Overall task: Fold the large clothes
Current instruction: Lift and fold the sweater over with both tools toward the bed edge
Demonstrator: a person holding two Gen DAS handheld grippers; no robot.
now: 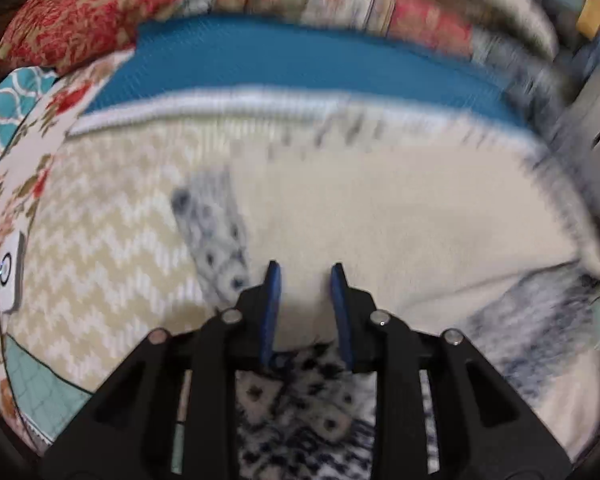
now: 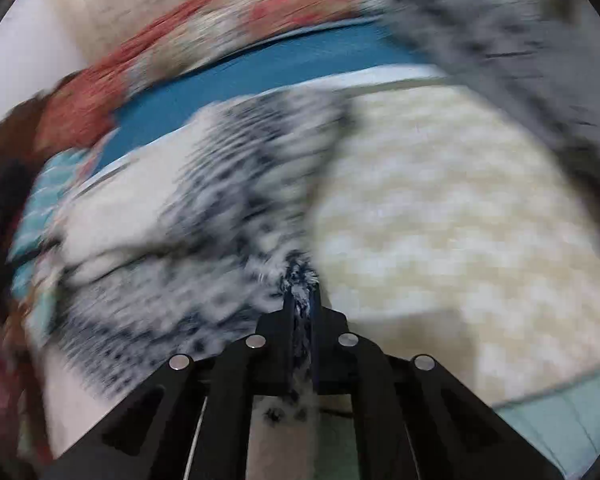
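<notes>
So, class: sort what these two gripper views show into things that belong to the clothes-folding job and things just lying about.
Belongs to the job:
- patterned blue-and-white garment
- right gripper, shut on its bunched edge
- left gripper, jaws apart over the cloth

Just lying about:
- beige zigzag bedcover
- teal strip
- red floral pillow
- small white device

A bed fills both views, covered by a patchwork quilt (image 1: 100,232) with a beige-and-white zigzag panel, floral patches and pale teal squares. A solid teal band (image 1: 300,60) crosses it farther back. A red patterned pillow (image 1: 72,16) lies beyond. A pale wall (image 2: 32,28) shows at the right wrist view's upper left.
</notes>
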